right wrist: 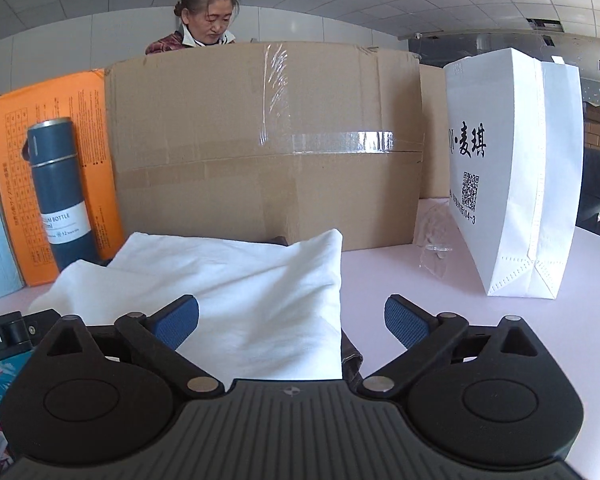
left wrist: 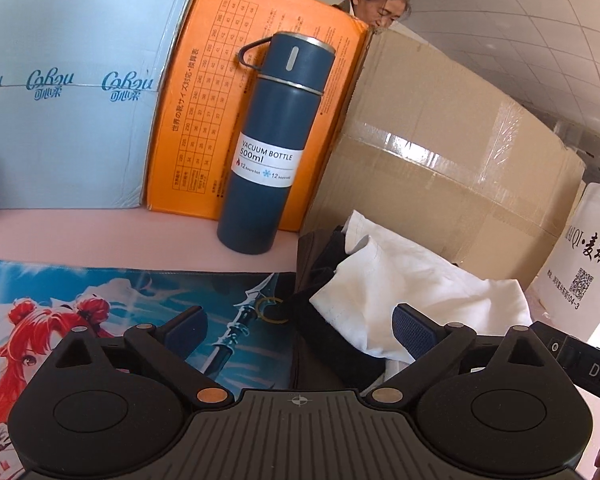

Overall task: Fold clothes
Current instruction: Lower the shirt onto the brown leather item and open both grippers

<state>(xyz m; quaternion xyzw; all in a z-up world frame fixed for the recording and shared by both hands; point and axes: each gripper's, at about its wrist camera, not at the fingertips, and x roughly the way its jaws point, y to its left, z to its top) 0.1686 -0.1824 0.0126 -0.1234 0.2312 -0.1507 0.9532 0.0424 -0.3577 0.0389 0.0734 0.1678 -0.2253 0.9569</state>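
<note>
Black claw (right wrist: pixel 292 324), blue ribbed fingertips (right wrist: pixel 406 322).

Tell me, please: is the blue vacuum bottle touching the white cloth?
Apart. The left wrist view shows pink table and a dark garment between the vacuum bottle and the white cloth.

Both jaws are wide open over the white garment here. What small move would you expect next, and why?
Probably the right gripper eases forward to close on the white garment. It looks folded but rumpled, lying on darker clothing, and both the right and left gripper have open jaws holding nothing.
</note>
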